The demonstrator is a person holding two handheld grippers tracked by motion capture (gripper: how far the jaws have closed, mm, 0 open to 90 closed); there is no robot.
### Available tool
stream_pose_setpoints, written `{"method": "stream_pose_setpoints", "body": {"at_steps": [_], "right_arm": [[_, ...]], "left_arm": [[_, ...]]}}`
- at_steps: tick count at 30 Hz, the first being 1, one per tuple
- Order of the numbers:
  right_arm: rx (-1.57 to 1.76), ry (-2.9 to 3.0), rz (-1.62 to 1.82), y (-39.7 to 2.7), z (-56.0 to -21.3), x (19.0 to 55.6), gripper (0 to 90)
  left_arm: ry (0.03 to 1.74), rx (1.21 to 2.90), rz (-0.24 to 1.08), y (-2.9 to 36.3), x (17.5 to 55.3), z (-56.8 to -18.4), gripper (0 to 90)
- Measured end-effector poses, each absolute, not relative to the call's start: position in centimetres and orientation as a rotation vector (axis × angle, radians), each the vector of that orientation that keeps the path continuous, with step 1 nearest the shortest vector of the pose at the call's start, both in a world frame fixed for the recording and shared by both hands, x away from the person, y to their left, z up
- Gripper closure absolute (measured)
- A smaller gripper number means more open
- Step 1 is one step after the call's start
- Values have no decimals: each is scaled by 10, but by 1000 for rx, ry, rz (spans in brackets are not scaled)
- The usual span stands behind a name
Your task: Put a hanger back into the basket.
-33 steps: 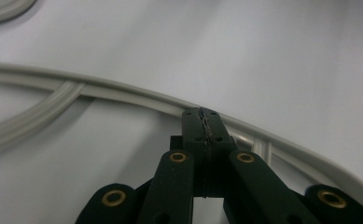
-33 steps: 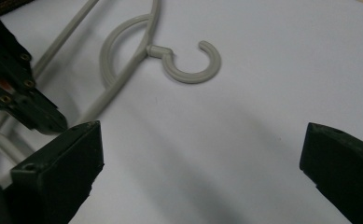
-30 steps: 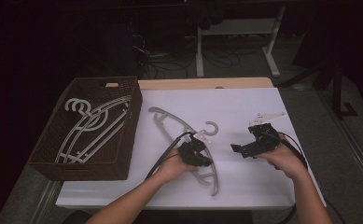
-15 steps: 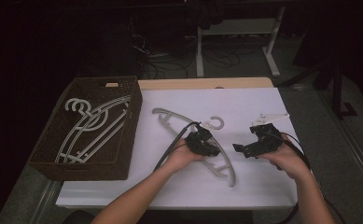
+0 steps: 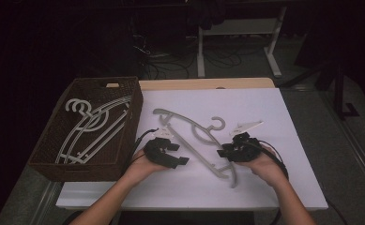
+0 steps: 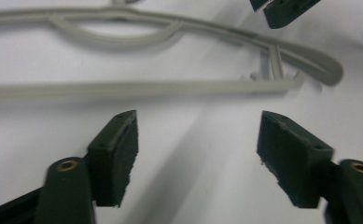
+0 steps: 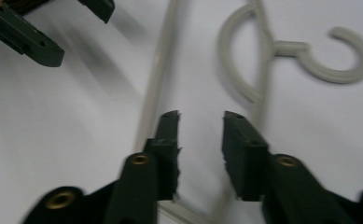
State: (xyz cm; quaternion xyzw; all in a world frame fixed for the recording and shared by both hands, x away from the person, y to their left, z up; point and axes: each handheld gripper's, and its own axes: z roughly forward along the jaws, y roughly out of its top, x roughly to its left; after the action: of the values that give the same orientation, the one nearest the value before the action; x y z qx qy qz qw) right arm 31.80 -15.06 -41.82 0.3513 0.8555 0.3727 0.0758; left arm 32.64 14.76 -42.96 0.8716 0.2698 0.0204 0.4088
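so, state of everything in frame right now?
left gripper: jaws just opened, apart, nothing between them, beside the hanger
right gripper: jaws just closing, narrow gap, over the hanger's end, grip unclear
hanger: flat on the white table
basket: upright, open top, holds hangers

Dim room, bright white tabletop (soft shadows), gripper views blurred by motion.

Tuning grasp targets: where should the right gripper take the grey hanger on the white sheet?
Take the hanger by its thin straight bottom bar, from above with jaws across it. It lies flat; the bar is narrow and close to the right gripper. The curved shoulder is wider.
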Motion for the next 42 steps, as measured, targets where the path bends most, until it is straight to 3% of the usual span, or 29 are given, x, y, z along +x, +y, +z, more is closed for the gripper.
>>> {"method": "stream_pose_setpoints", "body": {"at_steps": [6,18,35,42], "right_arm": [[1025,2611,1114,-120,-425,309,882],[977,2732,915,-95,-450,301,891],[1237,2498,826,-169,-448,329,881],[1111,2505,1024,-144,-424,354,846]], "left_arm": [[725,2181,70,160,325,-438,175],[743,2178,79,163,330,-441,160],[753,2173,76,165,331,-441,161],[755,2176,76,163,331,-442,161]]}}
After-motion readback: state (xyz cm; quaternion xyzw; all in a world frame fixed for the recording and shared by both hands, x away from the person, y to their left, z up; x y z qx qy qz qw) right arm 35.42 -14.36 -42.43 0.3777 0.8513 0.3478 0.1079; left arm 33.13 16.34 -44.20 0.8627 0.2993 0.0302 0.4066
